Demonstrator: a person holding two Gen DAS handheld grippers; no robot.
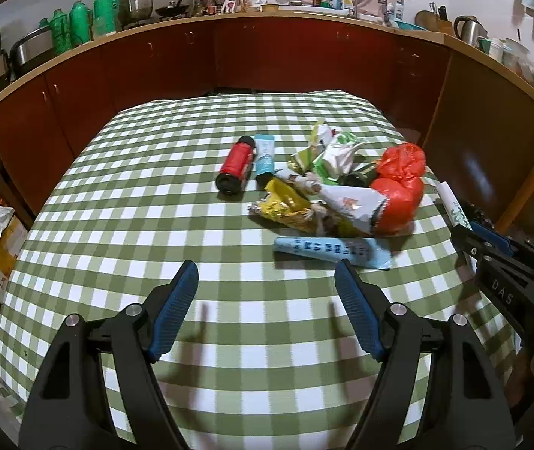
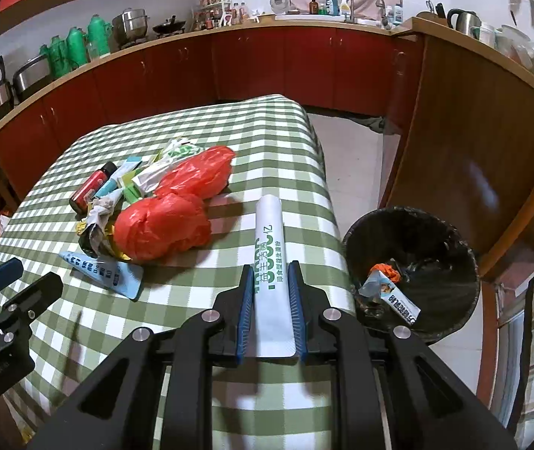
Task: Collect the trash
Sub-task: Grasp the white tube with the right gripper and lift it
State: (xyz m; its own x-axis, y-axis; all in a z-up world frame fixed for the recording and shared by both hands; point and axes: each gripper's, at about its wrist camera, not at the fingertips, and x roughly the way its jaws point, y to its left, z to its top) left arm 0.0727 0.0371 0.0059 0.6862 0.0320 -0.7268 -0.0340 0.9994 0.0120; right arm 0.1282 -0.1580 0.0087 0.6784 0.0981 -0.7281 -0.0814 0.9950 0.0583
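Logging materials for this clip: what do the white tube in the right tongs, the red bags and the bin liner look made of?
White tube: likely soft plastic or laminate with a satin finish and printed green lettering; it is clamped in the right tongs. Red bags: thin plastic film, crumpled and glossy. Bin liner: thin black plastic film, wrinkled, with a faint sheen.

Both wrist views look low across the checked table (image 1: 154,195) toward the kitchen counter (image 2: 304,26).
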